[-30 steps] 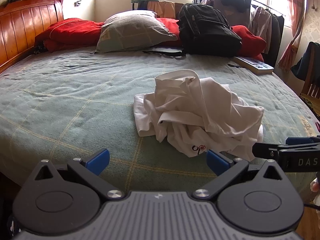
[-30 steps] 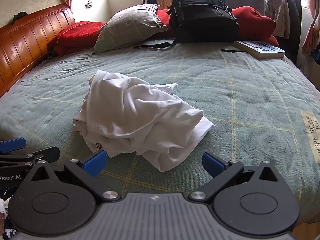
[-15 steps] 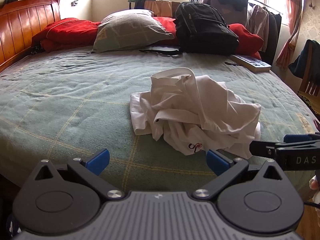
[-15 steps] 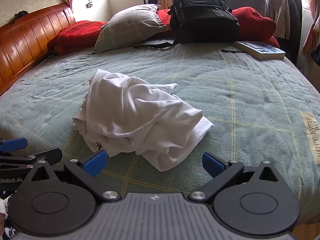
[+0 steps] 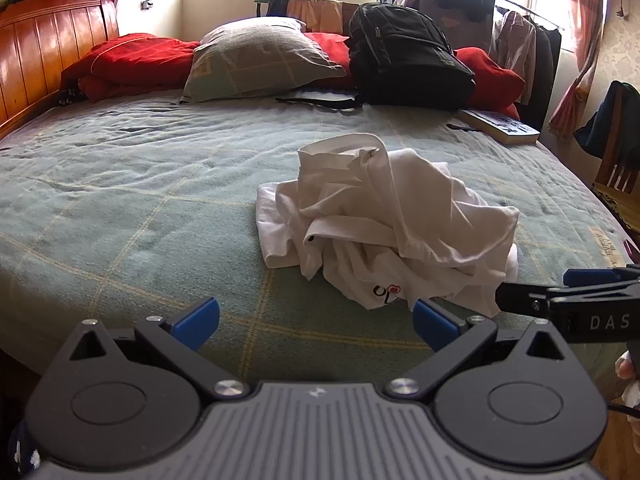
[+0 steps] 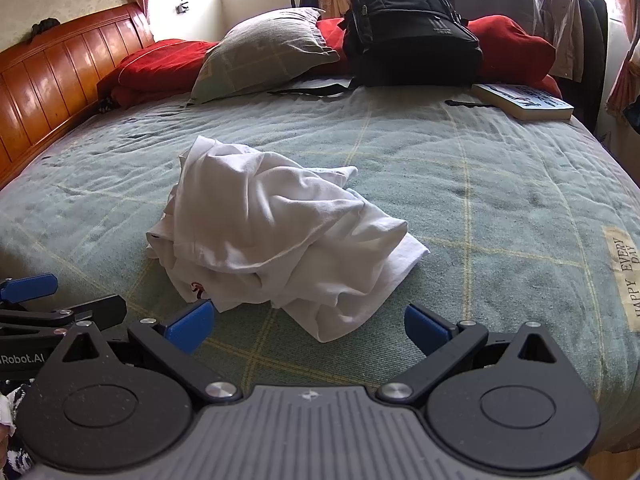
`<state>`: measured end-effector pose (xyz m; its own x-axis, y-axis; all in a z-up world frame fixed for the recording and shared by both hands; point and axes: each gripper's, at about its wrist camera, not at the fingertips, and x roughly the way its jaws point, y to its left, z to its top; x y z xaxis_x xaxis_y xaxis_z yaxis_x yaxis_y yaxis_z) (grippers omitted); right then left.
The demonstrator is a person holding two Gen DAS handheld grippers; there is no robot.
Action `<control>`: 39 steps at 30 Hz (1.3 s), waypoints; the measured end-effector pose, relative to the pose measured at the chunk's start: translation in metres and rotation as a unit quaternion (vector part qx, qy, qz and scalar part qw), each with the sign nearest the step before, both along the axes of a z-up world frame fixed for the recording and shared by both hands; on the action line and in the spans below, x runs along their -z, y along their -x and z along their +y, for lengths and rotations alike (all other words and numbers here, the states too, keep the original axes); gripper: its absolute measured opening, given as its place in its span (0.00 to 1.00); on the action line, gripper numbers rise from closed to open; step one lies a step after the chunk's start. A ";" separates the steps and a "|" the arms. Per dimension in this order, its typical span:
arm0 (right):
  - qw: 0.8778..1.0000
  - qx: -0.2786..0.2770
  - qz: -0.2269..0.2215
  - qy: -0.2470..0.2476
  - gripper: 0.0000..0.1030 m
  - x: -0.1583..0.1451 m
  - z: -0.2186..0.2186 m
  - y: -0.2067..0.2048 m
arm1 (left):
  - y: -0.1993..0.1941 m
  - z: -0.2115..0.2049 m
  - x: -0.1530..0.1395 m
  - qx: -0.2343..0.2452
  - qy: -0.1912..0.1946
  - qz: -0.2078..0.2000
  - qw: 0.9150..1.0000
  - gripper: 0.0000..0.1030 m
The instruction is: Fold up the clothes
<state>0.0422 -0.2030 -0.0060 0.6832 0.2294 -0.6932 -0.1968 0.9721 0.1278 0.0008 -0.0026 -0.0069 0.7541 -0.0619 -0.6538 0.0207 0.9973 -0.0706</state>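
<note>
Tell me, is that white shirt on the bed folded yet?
No. The white shirt lies crumpled in a heap on the bedspread, neither gripper touching it.

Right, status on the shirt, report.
Left hand-held gripper open, empty. Right hand-held gripper open, empty. White shirt crumpled on the bed, untouched. Nothing between either hand-held gripper and it.

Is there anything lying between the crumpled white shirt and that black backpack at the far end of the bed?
Nothing: between the white shirt and the black backpack only bare green bedspread shows, clearest in the right wrist view.
</note>
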 end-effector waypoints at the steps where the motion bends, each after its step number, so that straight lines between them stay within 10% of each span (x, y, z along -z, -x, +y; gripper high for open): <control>1: 1.000 -0.001 -0.001 0.001 1.00 0.000 0.000 0.000 | 0.000 0.000 0.000 0.000 0.001 -0.001 1.000 0.99; 39: 0.977 -0.197 -0.045 0.065 0.95 0.000 0.015 -0.032 | -0.036 0.001 0.012 0.066 -0.048 0.008 0.997 0.99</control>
